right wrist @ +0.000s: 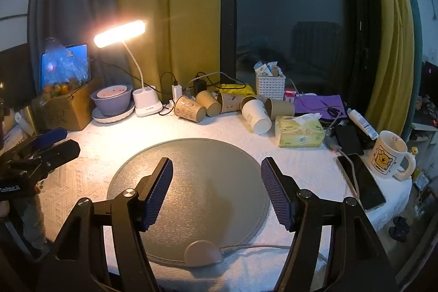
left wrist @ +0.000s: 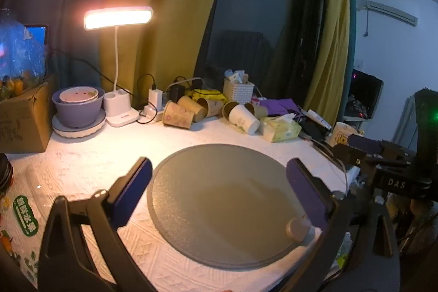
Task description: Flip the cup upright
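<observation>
Several paper cups lie on their sides at the back of the table: brown ones (left wrist: 178,115) (right wrist: 190,108) and a white one (left wrist: 243,119) (right wrist: 257,115). My left gripper (left wrist: 219,177) is open and empty above the round grey mat (left wrist: 219,199). My right gripper (right wrist: 217,182) is open and empty above the same mat (right wrist: 191,168). Each gripper shows at the edge of the other's view, the right one (left wrist: 364,147) and the left one (right wrist: 52,138). Both are well short of the cups.
A lit desk lamp (right wrist: 120,33), purple bowls (right wrist: 112,97), a cardboard box (right wrist: 65,106), a white basket (right wrist: 269,85), a tissue pack (right wrist: 299,130), a phone (right wrist: 361,179) and a bear mug (right wrist: 388,153) stand around the mat. Cables run behind the cups.
</observation>
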`<move>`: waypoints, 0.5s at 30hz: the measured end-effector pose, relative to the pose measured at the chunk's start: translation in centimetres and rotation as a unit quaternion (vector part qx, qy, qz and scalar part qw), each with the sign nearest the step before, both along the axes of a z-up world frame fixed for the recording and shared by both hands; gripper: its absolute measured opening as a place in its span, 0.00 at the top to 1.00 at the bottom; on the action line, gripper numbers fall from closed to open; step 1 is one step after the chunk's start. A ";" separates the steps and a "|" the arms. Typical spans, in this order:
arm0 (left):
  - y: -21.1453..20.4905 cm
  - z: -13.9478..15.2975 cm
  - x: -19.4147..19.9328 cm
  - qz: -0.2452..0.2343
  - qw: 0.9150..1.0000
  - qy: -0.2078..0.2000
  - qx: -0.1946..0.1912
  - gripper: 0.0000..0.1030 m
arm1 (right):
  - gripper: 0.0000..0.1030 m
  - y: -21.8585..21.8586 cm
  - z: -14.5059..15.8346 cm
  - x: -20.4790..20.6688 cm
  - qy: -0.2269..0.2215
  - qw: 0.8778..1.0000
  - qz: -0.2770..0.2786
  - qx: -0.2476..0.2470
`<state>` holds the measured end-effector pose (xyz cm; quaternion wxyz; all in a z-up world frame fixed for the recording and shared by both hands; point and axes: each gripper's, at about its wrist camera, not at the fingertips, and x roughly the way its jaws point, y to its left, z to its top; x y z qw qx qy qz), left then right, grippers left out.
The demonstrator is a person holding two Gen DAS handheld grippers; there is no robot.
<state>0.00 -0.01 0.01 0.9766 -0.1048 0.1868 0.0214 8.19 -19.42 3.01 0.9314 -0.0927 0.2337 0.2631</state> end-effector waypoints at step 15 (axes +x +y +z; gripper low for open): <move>0.0 0.0 0.0 0.000 1.000 -0.001 0.000 0.04 | 0.32 -0.1 0.0 0.1 0.000 1.000 0.001 0.001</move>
